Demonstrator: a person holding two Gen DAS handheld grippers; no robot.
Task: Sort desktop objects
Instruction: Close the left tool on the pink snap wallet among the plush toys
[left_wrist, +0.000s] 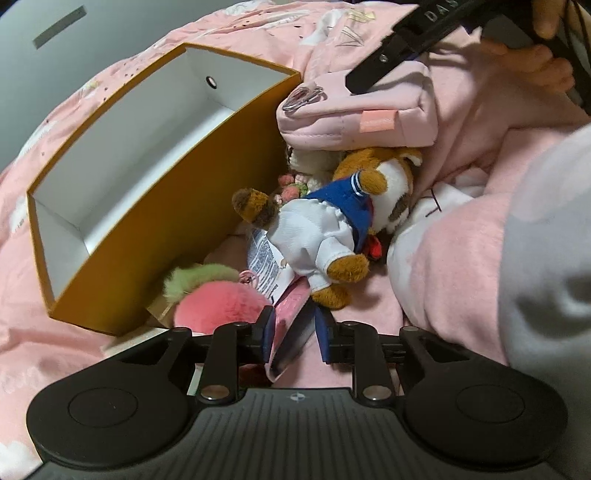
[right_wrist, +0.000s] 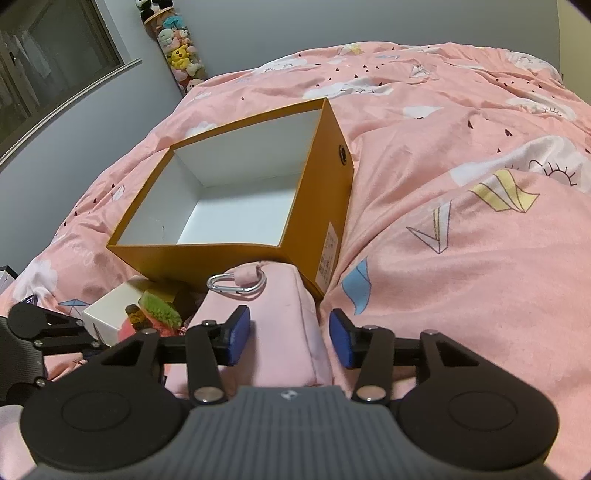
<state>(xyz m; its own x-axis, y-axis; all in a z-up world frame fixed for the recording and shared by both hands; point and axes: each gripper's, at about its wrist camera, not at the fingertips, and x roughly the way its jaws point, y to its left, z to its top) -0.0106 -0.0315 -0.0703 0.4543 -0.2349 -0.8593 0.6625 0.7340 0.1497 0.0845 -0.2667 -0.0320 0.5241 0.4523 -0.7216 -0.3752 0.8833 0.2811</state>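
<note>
An empty orange box (right_wrist: 236, 254) stands open beside a pink pouch (right_wrist: 284, 332) and plush dog (left_wrist: 332, 225).

Pouch (right_wrist: 280, 325) before box (right_wrist: 236, 254) (touching)

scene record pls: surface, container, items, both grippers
surface: pink bedspread
container: orange box, open top, nothing visible inside
items: pink pouch with carabiner; plush dog in sailor outfit; pink pompom, all beside the box
left gripper: open, pink tag between its fingers
right gripper: straddles the pouch, grip unclear
</note>
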